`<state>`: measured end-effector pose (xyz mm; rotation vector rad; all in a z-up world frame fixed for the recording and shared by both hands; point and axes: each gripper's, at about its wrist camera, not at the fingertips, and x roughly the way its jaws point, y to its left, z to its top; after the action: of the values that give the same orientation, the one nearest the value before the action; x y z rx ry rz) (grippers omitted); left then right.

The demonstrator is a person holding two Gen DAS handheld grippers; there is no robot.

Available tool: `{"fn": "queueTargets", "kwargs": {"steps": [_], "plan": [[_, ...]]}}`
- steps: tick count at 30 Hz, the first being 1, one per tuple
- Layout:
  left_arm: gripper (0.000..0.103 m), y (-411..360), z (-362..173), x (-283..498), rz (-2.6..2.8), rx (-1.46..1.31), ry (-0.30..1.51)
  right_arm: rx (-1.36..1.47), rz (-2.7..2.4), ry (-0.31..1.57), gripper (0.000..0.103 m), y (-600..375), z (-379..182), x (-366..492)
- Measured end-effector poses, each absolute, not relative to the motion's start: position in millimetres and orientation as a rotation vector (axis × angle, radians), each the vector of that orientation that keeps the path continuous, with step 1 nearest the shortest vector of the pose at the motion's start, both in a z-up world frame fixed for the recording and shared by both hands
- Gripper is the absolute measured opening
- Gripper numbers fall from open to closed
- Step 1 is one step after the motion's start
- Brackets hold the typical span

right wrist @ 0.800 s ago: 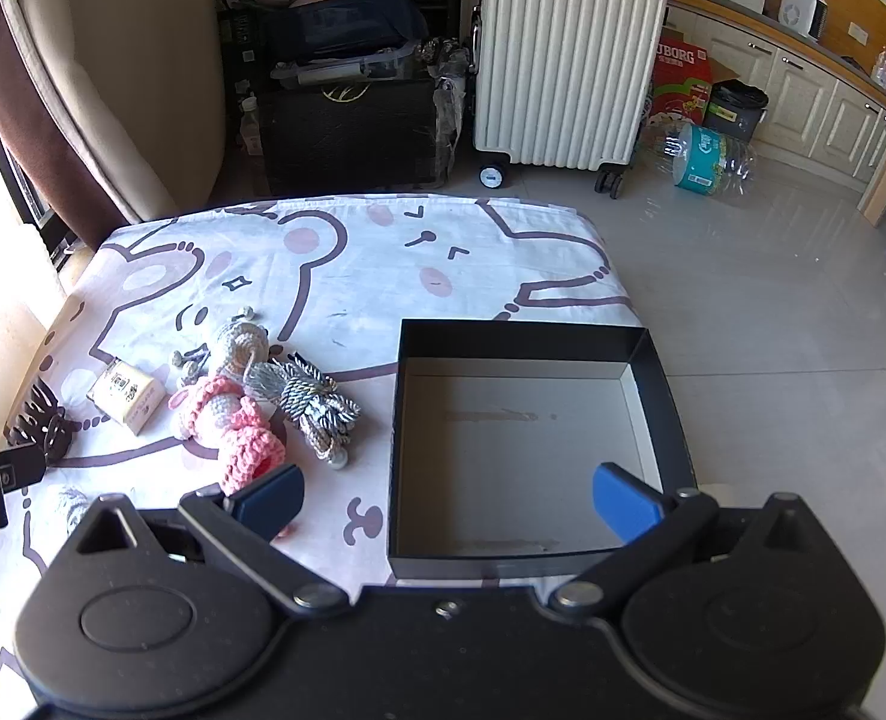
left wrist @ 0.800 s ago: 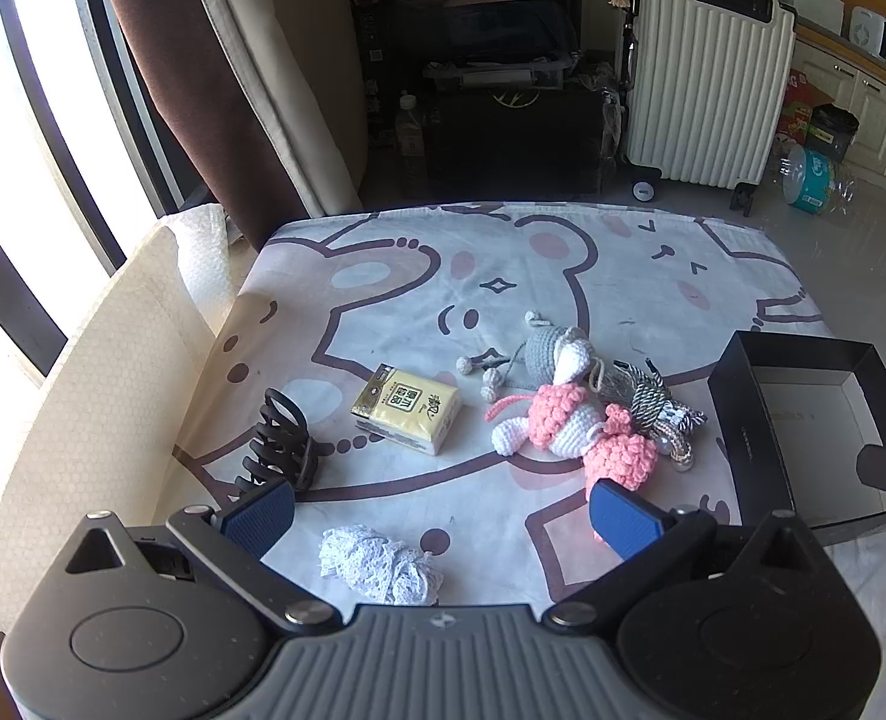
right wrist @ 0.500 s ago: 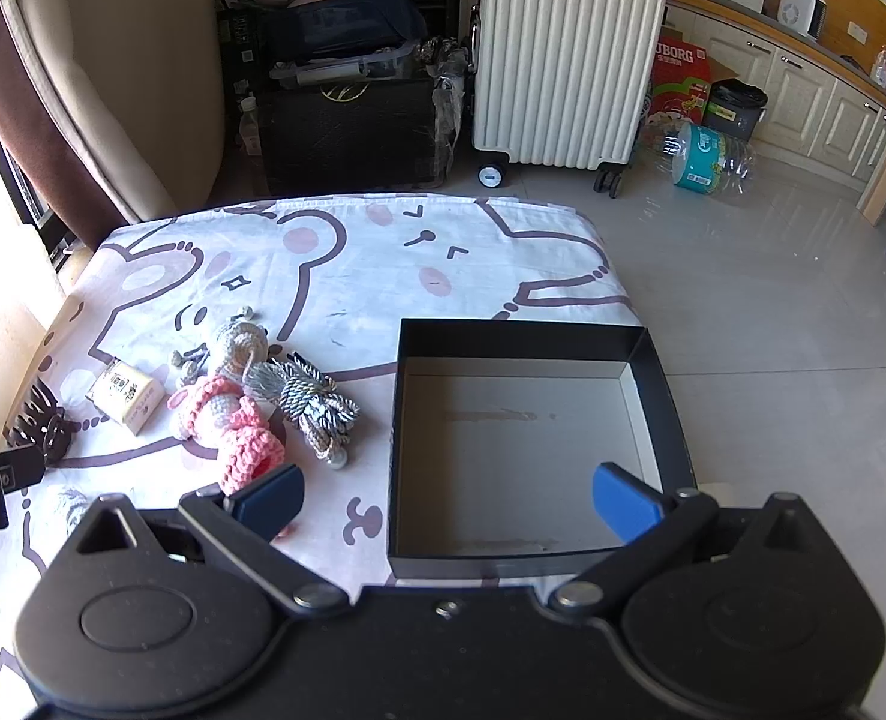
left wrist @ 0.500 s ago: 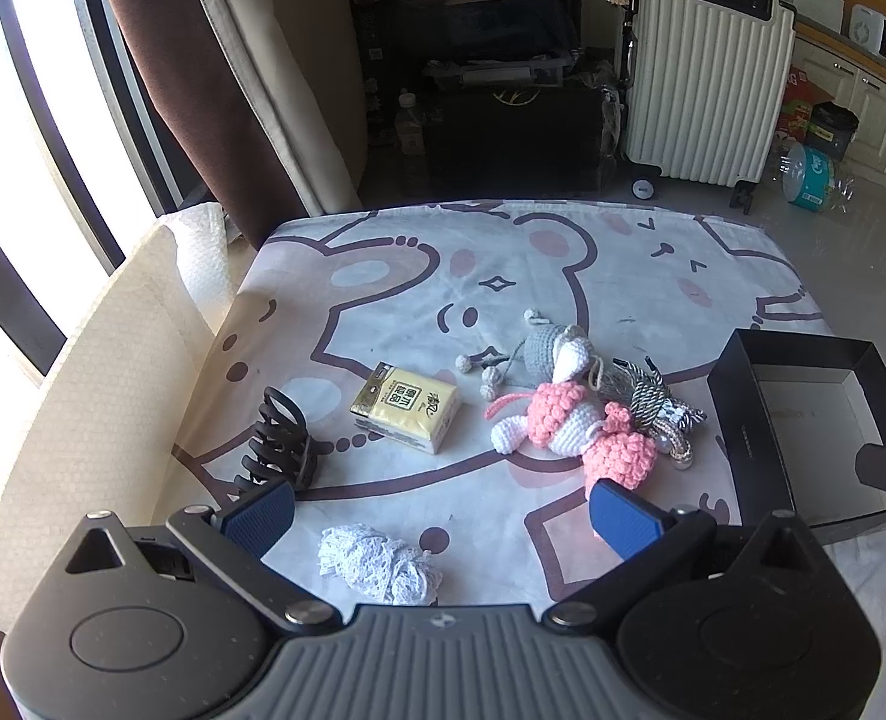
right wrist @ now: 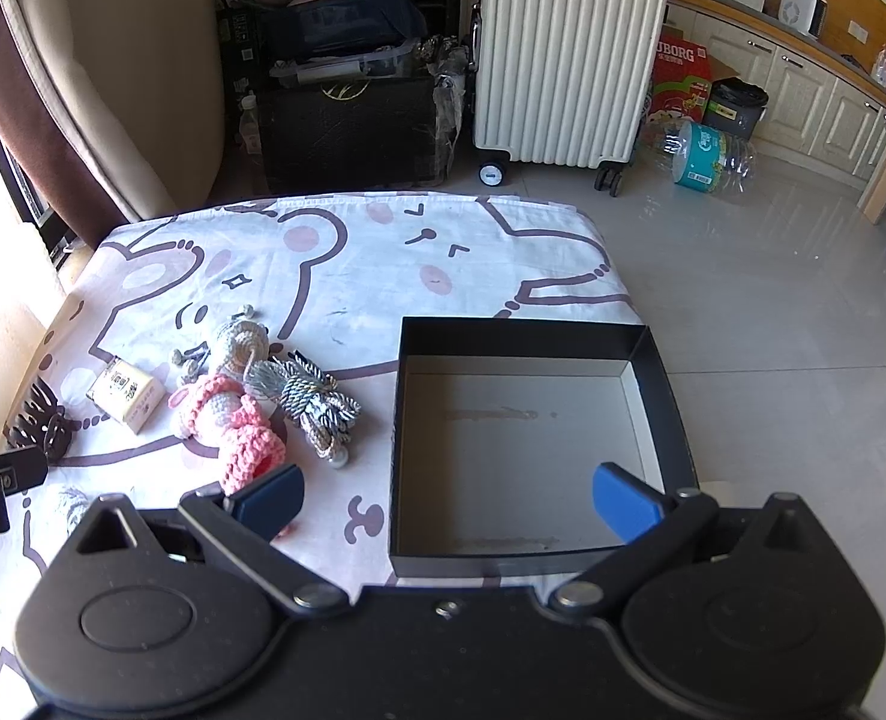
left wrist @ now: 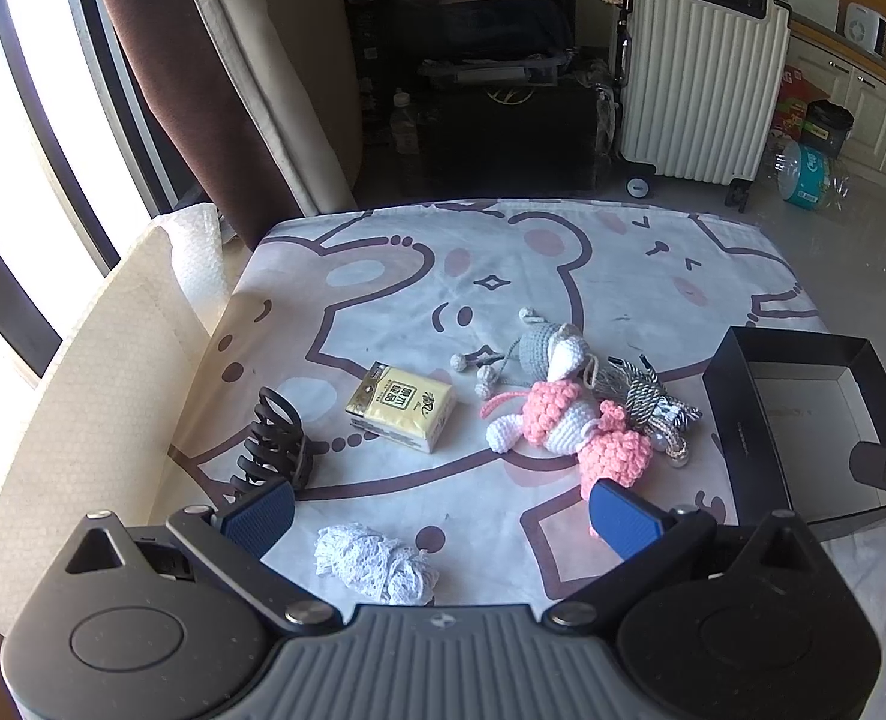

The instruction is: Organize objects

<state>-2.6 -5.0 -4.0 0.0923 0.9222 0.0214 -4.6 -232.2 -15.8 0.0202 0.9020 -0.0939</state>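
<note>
Trouble from here lies mostly in the tangle beside the box. The black box [right wrist: 526, 450] sits open and empty at the table's right edge, and every loose thing lies to its left on the bear-print cloth [left wrist: 562, 264]. Nearest the box is a striped cord bundle [right wrist: 317, 402], touching a pink crochet toy [left wrist: 568, 420], which in turn lies against a grey crochet toy [left wrist: 547, 348] with dangling pom-poms. Further from the box are the yellow tissue pack [left wrist: 401, 405], the black hair claw [left wrist: 278, 447] and, nearest the camera, a white lace wad [left wrist: 377, 561].

Both tools hover above the table with nothing between their pads: the left gripper [left wrist: 440, 519] has its jaws spread wide over the lace wad, and the right gripper [right wrist: 445, 501] has its jaws equally wide over the box's near left corner.

A grab at either crochet toy would likely drag the cord bundle or the pom-pom strings along, and these could snag on the box wall or drop short of it. The lace wad is soft and flat, so the pads may pinch the cloth beneath and shift everything. The hair claw's curved teeth could slip out of a shallow grip. The box stands close to the table edge, so a nudge from the right gripper might push it off.
</note>
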Motion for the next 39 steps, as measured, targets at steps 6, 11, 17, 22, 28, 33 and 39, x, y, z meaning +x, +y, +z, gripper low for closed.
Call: {"fn": "queueTargets", "kwargs": {"steps": [6, 11, 17, 22, 28, 33, 39], "plan": [[0.103, -5.0, -4.0, -2.6, 0.021, 0.092, 0.922, 0.021, -0.097, 0.903, 0.103, -231.3, -15.9, -3.9], [0.103, -5.2, -4.0, -2.7, 0.022, 0.091, 0.923, 0.021, -0.097, 0.903, 0.103, -233.5, -16.5, -4.6], [0.103, -5.4, -3.9, -2.6, 0.022, 0.091, 0.922, 0.021, -0.096, 0.903, 0.103, -234.0, -16.1, -4.9], [0.103, -5.6, -3.9, -2.7, 0.022, 0.092, 0.923, 0.021, -0.097, 0.904, 0.103, -233.6, -16.3, -4.3], [0.103, -5.7, -3.8, -2.6, 0.022, 0.092, 0.923, 0.021, -0.097, 0.904, 0.103, -233.9, -16.2, -4.6], [0.103, -5.6, -3.8, -2.5, 0.022, 0.092, 0.923, 0.022, -0.098, 0.904, 0.103, -234.3, -16.0, -5.0], [0.103, -5.5, -3.7, -2.4, 0.022, 0.092, 0.923, 0.022, -0.098, 0.904, 0.103, -234.1, -16.0, -4.8]]}}
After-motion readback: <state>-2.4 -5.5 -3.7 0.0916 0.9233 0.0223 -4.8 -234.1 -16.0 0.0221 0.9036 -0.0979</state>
